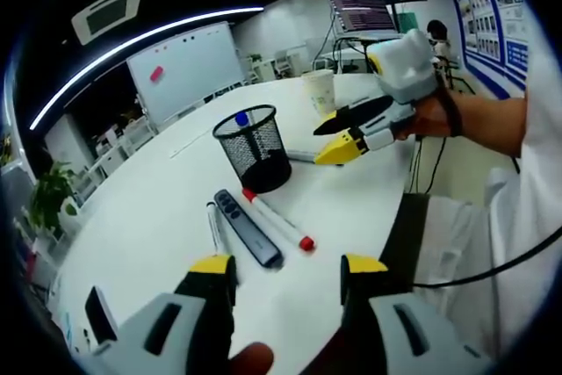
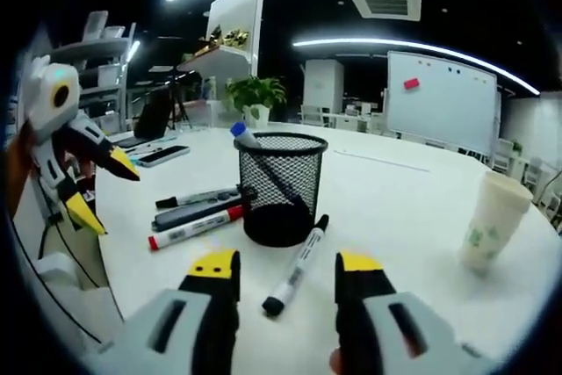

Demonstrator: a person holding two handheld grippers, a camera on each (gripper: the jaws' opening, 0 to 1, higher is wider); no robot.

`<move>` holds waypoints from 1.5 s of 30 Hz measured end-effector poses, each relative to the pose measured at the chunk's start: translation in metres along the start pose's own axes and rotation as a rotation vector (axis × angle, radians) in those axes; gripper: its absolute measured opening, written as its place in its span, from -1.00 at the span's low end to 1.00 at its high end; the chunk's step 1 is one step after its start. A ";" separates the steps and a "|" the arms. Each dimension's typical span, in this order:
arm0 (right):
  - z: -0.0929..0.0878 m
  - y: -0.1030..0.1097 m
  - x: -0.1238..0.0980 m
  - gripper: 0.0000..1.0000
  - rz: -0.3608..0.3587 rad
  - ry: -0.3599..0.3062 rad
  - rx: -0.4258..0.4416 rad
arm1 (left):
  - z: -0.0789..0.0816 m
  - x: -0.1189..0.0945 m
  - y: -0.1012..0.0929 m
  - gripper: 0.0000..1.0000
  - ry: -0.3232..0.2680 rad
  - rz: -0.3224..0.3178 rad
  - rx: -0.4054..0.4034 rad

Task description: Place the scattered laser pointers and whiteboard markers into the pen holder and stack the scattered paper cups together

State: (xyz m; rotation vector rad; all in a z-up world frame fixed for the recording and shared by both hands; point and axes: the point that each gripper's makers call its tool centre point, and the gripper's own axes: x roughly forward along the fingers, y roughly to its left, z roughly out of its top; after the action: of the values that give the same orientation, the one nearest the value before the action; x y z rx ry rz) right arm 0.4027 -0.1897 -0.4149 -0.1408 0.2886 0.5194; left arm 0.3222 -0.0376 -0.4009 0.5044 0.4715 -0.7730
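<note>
Here, we list what lies before us.

Table: a white round table (image 1: 158,208) carries all the items below.

Pen holder: a black mesh pen holder (image 2: 280,189) stands upright near the table's middle; a marker with a blue cap (image 2: 241,133) leans inside it, its cap above the rim.

Black marker: a white marker with black ends (image 2: 296,266) lies flat just beside the holder's base; in the right gripper view we see its near end between that gripper's jaws, but not gripped.

Red marker: a white marker with red ends (image 1: 277,219) lies on the table, one end close to the holder.

Laser pointer: a dark flat pointer (image 1: 248,227) lies alongside the red marker.

Slim pen: a thin grey pen (image 1: 213,229) lies on the pointer's far side from the red marker.

Paper cup: one pale cup (image 2: 492,220) stands upright, well apart from the holder; we cannot tell whether it is a single cup or a stack.

Left gripper: the left gripper (image 1: 288,271) has its jaws spread wide and holds nothing, hovering short of the pointer and red marker.

Right gripper: the right gripper (image 2: 286,273) likewise has its jaws parted and empty; a hand (image 1: 430,116) holds it above the table edge.
</note>
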 end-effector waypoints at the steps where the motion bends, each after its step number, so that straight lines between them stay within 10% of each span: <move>1: 0.000 0.000 0.000 -0.13 0.000 0.000 0.004 | 0.000 0.000 0.000 -0.02 0.000 -0.001 -0.001; 45: -0.020 -0.005 -0.005 -0.23 -0.039 0.049 0.046 | 0.002 0.000 -0.003 -0.02 0.003 -0.007 0.004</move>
State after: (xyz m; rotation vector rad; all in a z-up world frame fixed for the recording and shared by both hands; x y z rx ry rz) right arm 0.3963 -0.2009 -0.4316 -0.1148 0.3445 0.4705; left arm 0.3208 -0.0409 -0.4000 0.5075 0.4745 -0.7799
